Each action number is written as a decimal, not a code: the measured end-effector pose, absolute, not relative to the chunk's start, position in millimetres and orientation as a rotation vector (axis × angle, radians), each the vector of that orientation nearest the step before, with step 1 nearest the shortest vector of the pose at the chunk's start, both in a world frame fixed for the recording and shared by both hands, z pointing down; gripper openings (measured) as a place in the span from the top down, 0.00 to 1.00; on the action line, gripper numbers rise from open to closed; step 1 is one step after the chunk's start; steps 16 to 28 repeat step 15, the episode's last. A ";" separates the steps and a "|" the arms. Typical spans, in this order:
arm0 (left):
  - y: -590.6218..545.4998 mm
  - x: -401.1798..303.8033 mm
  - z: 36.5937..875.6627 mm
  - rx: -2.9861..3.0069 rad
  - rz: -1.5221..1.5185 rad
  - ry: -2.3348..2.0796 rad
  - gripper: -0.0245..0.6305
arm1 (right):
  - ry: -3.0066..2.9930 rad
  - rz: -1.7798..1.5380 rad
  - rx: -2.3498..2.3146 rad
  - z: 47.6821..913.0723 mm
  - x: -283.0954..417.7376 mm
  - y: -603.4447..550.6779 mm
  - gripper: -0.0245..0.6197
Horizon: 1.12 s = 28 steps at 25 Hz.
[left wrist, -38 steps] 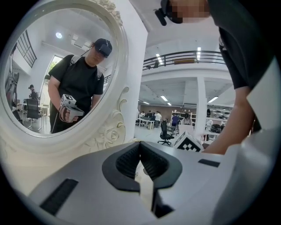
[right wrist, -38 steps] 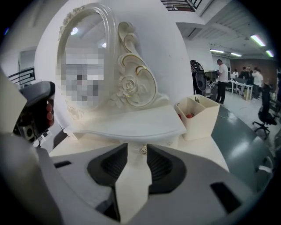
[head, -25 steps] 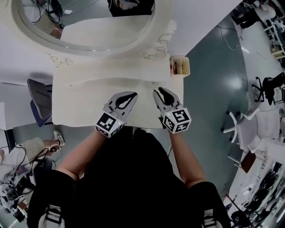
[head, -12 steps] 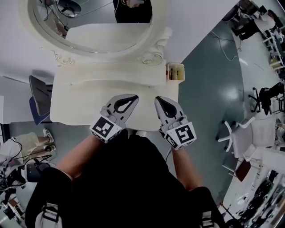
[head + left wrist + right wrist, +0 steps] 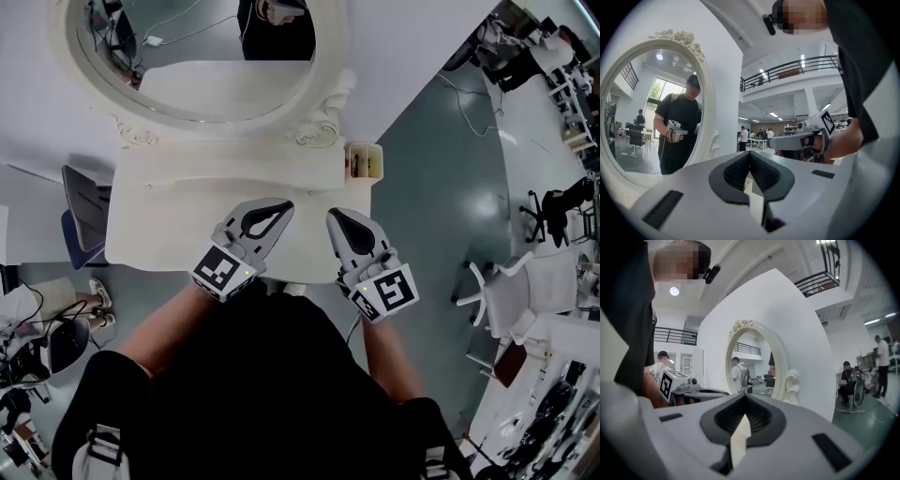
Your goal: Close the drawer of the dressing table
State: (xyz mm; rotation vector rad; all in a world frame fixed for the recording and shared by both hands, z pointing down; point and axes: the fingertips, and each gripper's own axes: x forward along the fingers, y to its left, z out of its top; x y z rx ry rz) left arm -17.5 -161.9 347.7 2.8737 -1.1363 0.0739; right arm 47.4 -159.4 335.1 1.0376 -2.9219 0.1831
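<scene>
The cream dressing table (image 5: 169,239) stands below me under an oval mirror (image 5: 225,56). Its drawer front is hidden under the tabletop edge and the grippers. My left gripper (image 5: 283,204) hovers over the table's front middle, jaws shut with nothing between them. To its right, my right gripper (image 5: 333,217) hangs over the front right part, also shut and empty. Both point level toward the mirror. In the left gripper view the closed tips of the left gripper (image 5: 750,152) face the mirror (image 5: 651,112). The right gripper view shows the right gripper (image 5: 744,397) with its tips together.
A small open box (image 5: 364,161) with items stands at the table's back right corner. A blue-grey chair (image 5: 82,211) sits left of the table. White office chairs (image 5: 511,281) stand on the grey floor at right. Cables and gear (image 5: 37,347) lie lower left.
Both grippers have lifted above the tabletop. The right one has drawn back a little toward the person's body, and its jaws look narrower than a second ago.
</scene>
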 end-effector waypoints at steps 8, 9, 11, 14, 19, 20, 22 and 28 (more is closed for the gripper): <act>-166.6 -24.8 338.1 2.871 0.076 -1.141 0.97 | -2.936 0.181 1.051 325.8 42.4 -162.6 0.96; -167.3 -25.9 338.3 2.871 0.071 -1.139 0.97 | -2.938 0.188 1.054 325.4 41.4 -163.9 0.96; -169.2 -27.2 336.3 2.868 0.065 -1.138 0.97 | -2.938 0.200 1.062 325.5 40.3 -166.3 0.96; -170.7 -29.2 334.6 2.870 0.074 -1.134 0.97 | -2.935 0.211 1.062 326.1 38.1 -167.6 0.96; -171.3 -30.0 333.8 2.871 0.079 -1.134 0.97 | -2.935 0.216 1.061 326.5 37.1 -167.8 0.96; -171.3 -30.0 333.8 2.871 0.079 -1.134 0.97 | -2.935 0.216 1.061 326.5 37.1 -167.8 0.96; -171.3 -30.0 333.8 2.871 0.079 -1.134 0.97 | -2.935 0.216 1.061 326.5 37.1 -167.8 0.96; -171.3 -30.0 333.8 2.871 0.079 -1.134 0.97 | -2.935 0.216 1.061 326.5 37.1 -167.8 0.96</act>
